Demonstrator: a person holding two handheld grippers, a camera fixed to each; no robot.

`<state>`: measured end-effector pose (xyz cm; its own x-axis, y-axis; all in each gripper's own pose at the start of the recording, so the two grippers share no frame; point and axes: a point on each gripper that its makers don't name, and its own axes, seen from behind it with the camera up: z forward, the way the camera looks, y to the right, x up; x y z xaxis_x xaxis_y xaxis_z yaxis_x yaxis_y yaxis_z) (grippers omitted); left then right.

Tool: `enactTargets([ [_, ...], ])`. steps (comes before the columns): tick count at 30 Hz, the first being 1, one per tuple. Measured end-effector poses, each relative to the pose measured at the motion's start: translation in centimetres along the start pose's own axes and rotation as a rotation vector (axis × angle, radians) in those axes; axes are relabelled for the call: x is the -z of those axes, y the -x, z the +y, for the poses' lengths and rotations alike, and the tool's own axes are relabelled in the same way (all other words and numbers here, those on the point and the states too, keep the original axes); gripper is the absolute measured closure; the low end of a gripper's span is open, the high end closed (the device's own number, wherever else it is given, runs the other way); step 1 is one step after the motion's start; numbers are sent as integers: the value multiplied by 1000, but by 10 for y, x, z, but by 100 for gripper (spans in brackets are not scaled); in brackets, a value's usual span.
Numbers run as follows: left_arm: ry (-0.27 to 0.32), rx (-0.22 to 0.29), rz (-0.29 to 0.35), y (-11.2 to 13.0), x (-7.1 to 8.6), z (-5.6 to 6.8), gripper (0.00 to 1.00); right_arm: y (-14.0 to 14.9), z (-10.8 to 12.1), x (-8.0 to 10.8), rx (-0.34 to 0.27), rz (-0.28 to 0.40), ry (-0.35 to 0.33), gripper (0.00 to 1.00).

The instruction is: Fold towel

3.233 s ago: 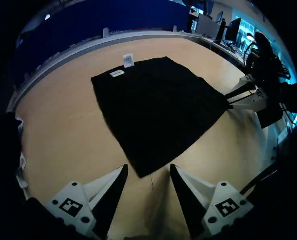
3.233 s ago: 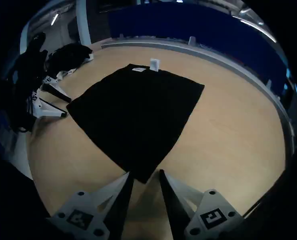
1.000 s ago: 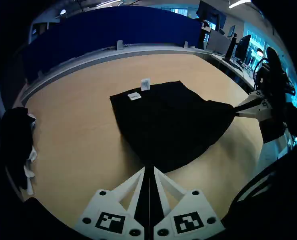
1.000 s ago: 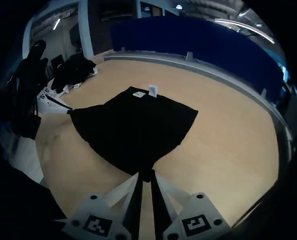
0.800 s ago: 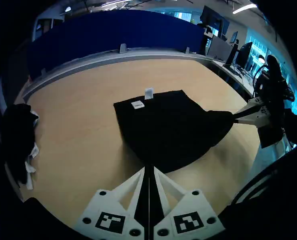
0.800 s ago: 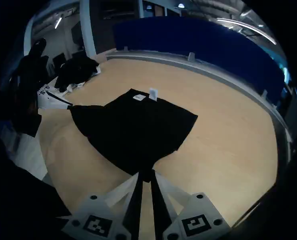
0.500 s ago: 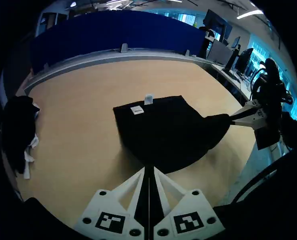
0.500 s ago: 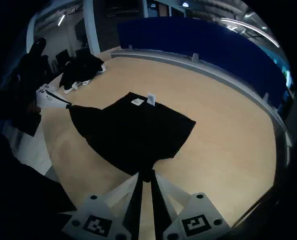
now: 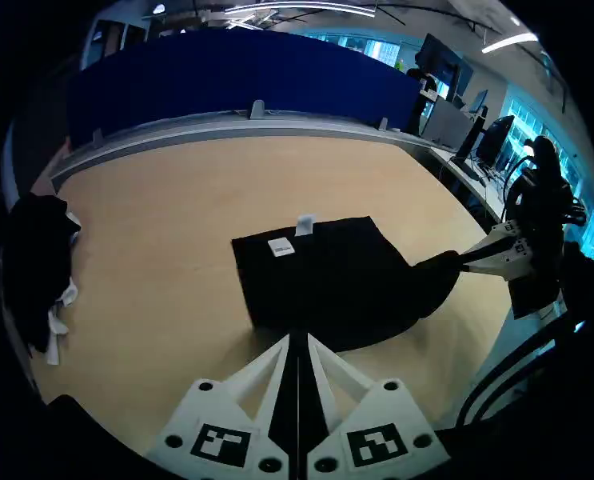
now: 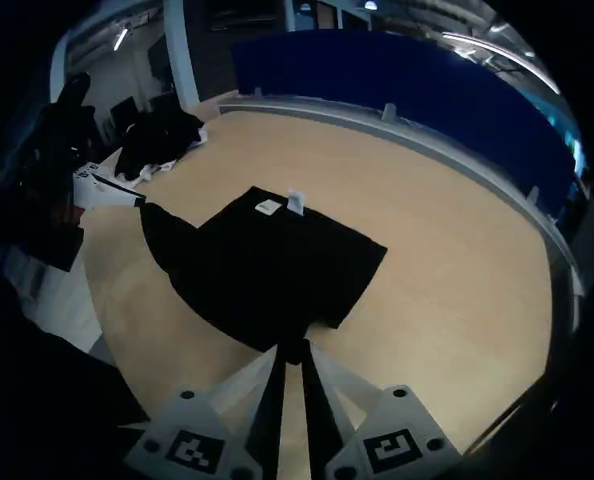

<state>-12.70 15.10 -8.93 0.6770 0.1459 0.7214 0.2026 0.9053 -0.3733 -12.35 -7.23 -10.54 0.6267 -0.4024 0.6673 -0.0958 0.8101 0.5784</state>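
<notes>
A black towel (image 9: 328, 272) lies on the wooden table (image 9: 153, 240), its near edge lifted and sagging between two raised corners. In the left gripper view, my left gripper (image 9: 297, 336) is shut on one near corner. My right gripper (image 9: 466, 258) comes in from the right in that view, pinching the other corner. The right gripper view has my right gripper (image 10: 291, 346) shut on its corner of the towel (image 10: 273, 264), and the left gripper (image 10: 137, 202) holds a corner at the far left. Two white tags (image 9: 281, 246) sit at the towel's far edge, which rests flat.
A heap of dark clothes with white bits (image 9: 33, 256) lies at the table's left edge, also seen as the clothes heap (image 10: 157, 132). A blue partition (image 9: 233, 72) runs along the far side. Monitors (image 9: 456, 104) stand beyond the right end. A person in dark sleeves (image 9: 544, 208) holds the right gripper.
Both grippers went from open at the near corners to shut on them. Since then they have lifted the corners and carried them toward the far edge; the towel looks shorter.
</notes>
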Motion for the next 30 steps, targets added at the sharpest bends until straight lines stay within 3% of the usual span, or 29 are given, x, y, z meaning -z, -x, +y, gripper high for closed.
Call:
enactTargets([
  [9,-13,30,35,-32,-27,-21,99,-30,25,-15,-24,12,8,87],
  [18,-29,20,53,-60,-62,-38,99,-43,46,-38,-58,-14,11,87],
  [30,-30,18,20,-56,-101,-49,99,-37,57,-69,-110,-51,1,87],
])
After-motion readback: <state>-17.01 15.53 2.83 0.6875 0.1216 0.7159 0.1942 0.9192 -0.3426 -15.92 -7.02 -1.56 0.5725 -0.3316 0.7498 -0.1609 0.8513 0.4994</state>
